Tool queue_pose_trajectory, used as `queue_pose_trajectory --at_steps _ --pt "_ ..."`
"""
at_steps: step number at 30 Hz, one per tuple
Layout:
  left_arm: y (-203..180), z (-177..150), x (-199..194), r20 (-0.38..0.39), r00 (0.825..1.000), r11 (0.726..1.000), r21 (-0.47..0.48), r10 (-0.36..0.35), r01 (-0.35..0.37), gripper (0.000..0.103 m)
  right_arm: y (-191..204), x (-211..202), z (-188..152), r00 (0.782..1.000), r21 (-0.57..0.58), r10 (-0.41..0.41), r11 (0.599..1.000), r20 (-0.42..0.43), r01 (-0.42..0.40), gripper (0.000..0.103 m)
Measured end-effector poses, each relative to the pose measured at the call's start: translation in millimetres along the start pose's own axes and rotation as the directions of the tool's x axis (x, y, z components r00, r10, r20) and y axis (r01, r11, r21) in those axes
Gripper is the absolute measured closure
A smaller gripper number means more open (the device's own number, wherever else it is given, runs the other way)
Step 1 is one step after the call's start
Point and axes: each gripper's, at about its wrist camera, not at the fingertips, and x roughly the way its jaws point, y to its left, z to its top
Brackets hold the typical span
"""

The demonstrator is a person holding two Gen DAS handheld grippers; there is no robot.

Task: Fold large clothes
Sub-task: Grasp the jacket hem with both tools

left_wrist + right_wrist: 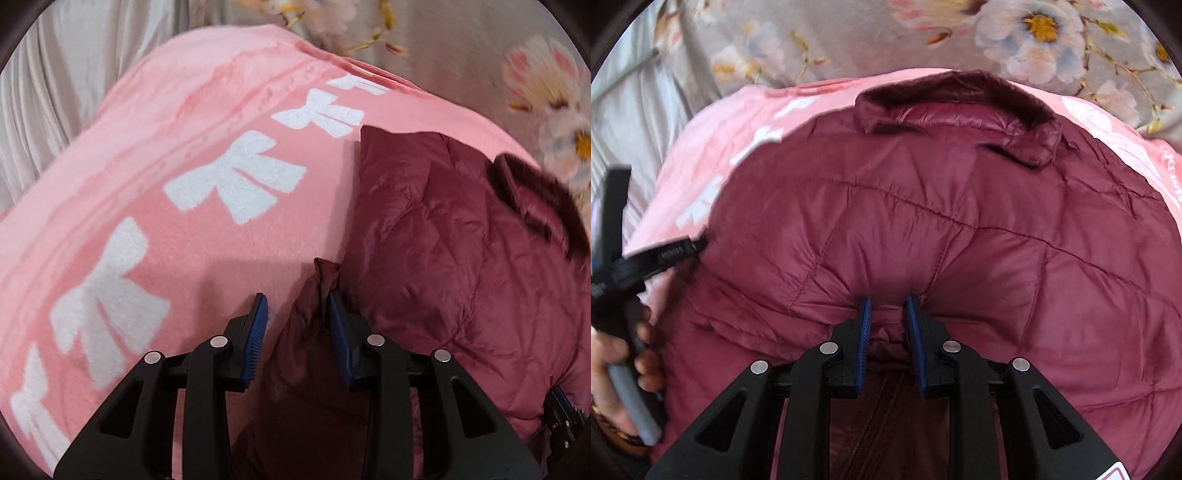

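Observation:
A maroon quilted puffer jacket [942, 229] with a dark furry collar [956, 88] lies on a pink blanket [147, 192]. It also shows in the left wrist view [443, 240] at the right. My left gripper [297, 302] stands open at the jacket's left edge, with a bunched corner of jacket fabric [325, 273] resting against its right finger. My right gripper [886, 306] has its jaws partly apart around a fold of the jacket's lower edge. The left gripper and the hand holding it show at the left of the right wrist view [624, 295].
The pink blanket has white bow patterns [236, 177]. It lies on a grey floral bedsheet [923, 33]. Pale grey pleated fabric [55, 81] lies at the far left.

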Motion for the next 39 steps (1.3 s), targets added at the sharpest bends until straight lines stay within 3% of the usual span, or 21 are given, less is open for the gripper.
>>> queue_pose_trajectory --at_steps 5,9,13,16,19,24,29,39 --pt "4 1 -5 -0.011 1.0 1.0 -0.004 0.013 -0.013 0.069 -25 -27 -2 1.0 0.054 0.012 0.998 0.014 -0.013 0.087" --pt "6 11 -40 0.038 0.999 1.0 -0.025 0.005 -0.004 0.071 -65 -71 -3 0.989 0.114 -0.092 0.99 0.113 0.079 0.084" --pt "-22 27 -69 0.083 0.993 0.996 0.0 -0.085 0.085 0.071 -111 -86 4 0.975 0.215 -0.18 0.965 0.132 0.149 0.084" --pt "-53 25 -57 0.033 0.99 0.99 0.042 -0.136 0.135 0.07 -132 -74 -2 0.971 0.253 -0.215 0.95 0.1 0.185 0.084" --pt "-70 5 -26 -0.041 0.994 0.99 0.096 -0.105 0.108 0.07 -146 -57 -18 0.974 0.27 -0.221 0.942 0.05 0.2 0.084" --pt "-67 -23 -20 0.045 0.996 0.986 0.15 -0.074 0.067 0.066 -149 -48 -35 0.975 0.277 -0.216 0.942 0.06 0.191 0.085" --pt "-61 -24 -20 0.054 0.995 0.989 0.126 -0.083 0.076 0.063 -139 -43 -34 0.962 0.24 -0.267 0.939 0.056 0.247 0.085" --pt "-63 -26 -23 0.06 0.996 0.989 0.135 -0.065 0.057 0.062 -141 -43 -34 0.962 0.24 -0.27 0.938 0.051 0.25 0.085"
